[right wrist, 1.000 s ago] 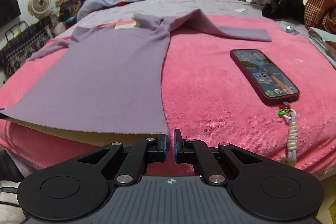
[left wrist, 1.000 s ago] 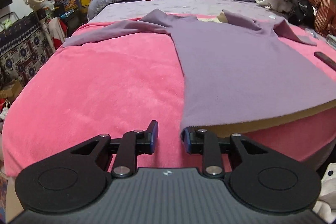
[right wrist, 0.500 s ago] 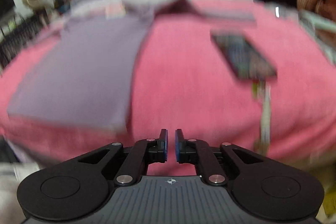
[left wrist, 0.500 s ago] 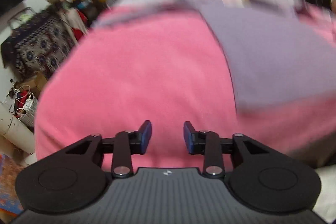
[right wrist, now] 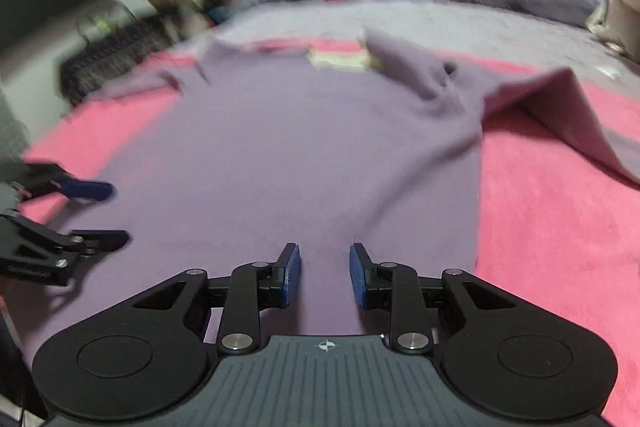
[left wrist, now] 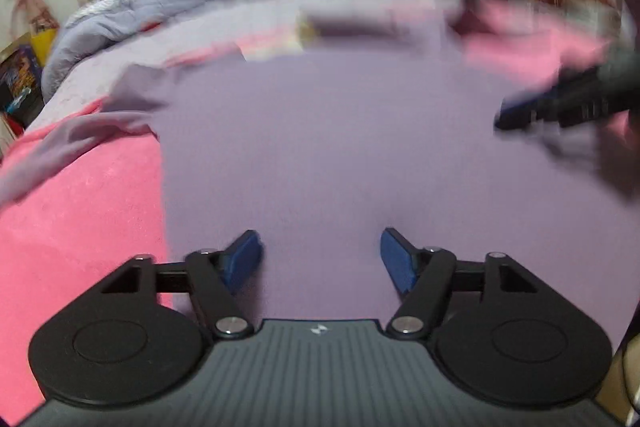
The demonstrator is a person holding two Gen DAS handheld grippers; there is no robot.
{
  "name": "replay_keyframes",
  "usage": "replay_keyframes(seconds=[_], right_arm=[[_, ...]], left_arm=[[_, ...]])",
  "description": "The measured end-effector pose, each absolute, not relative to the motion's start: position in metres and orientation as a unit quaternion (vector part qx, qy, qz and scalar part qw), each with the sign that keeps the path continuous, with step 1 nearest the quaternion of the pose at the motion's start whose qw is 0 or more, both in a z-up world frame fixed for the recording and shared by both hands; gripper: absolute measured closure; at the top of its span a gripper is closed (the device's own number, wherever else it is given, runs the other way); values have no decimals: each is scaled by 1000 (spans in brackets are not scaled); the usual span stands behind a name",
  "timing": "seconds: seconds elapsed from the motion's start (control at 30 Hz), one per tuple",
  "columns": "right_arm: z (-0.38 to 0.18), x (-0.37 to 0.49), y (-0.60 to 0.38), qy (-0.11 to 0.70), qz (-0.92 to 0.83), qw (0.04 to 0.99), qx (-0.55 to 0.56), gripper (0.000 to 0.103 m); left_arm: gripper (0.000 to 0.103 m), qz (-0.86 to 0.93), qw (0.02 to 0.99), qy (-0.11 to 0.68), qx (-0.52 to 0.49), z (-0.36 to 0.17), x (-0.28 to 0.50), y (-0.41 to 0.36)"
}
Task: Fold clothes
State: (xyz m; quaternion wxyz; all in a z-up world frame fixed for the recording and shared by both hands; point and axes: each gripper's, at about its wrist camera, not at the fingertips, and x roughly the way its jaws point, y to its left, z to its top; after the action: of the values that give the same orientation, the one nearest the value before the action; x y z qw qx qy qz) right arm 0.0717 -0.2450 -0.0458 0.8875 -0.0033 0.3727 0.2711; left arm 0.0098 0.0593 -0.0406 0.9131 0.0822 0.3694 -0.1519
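now both sets of jaws are opening with nothing pinched, left gripper point(left wrist: 320, 259) and right gripper point(right wrist: 324, 277) over the purple top point(right wrist: 288, 155) spread across the pink blanket point(right wrist: 552, 227) (sleeves still out), so next likely a sleeve grab.

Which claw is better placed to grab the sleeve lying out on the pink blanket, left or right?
Right, probably. That sleeve lies just beside the right claw, which is opening with nothing between its pads. The left claw sits over the shirt's other side.

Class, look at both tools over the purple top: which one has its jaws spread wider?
The left tool: its blue pads stand far apart and are opening, while the right tool shows a narrower, also opening gap above the purple top.
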Motion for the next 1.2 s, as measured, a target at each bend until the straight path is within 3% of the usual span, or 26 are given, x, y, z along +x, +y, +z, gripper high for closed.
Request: replay_keyframes(seconds=[0.07, 0.13, 0.2, 0.37, 0.43, 0.5, 0.57, 0.63, 0.67, 0.83, 0.93, 1.03, 1.13, 1.2], right_arm=[[-33, 83, -257, 398, 273, 876, 2, 73], [-14, 92, -271, 388, 250, 887, 12, 64], [10, 117, -281, 371, 212, 904, 7, 45], [44, 202, -262, 322, 150, 930, -93, 43], [32, 248, -244, 325, 149, 925, -130, 43], [8, 297, -222, 358, 147, 909, -155, 42], [-32, 338, -205, 452, 151, 861, -176, 40], [-52, 348, -204, 493, 151, 842, -157, 50], [-48, 344, -208, 488, 147, 847, -150, 94], [-5, 317, -251, 433, 92, 890, -105, 95], [-4, 296, -270, 424, 49, 891, -154, 95], [-43, 308, -300, 522, 31, 841, -141, 89], [-30, 307, -311, 490, 26, 863, -120, 81], [-17, 312, -300, 454, 69, 878, -134, 48]], left_arm=[[28, -150, 910, 384, 45, -32, 15, 72], [26, -130, 904, 406, 18, -20, 27, 80], [27, -102, 897, 431, 13, -6, 47, 82], [26, -109, 890, 443, -2, 22, 98, 62], [25, -120, 888, 444, -1, 22, 116, 48], [24, -119, 888, 444, 7, 18, 134, 30], [24, -111, 885, 452, 7, 14, 149, 17], [24, -105, 880, 463, -5, 9, 162, 10], [24, -102, 878, 468, -10, 7, 167, 8], [24, -81, 862, 501, -21, -9, 186, 8], [24, -67, 849, 524, -20, -22, 192, 11], [24, -47, 853, 520, -7, -21, 196, 19], [23, -17, 882, 471, 17, -4, 213, 41], [16, -18, 899, 435, 42, 5, 235, 60]])
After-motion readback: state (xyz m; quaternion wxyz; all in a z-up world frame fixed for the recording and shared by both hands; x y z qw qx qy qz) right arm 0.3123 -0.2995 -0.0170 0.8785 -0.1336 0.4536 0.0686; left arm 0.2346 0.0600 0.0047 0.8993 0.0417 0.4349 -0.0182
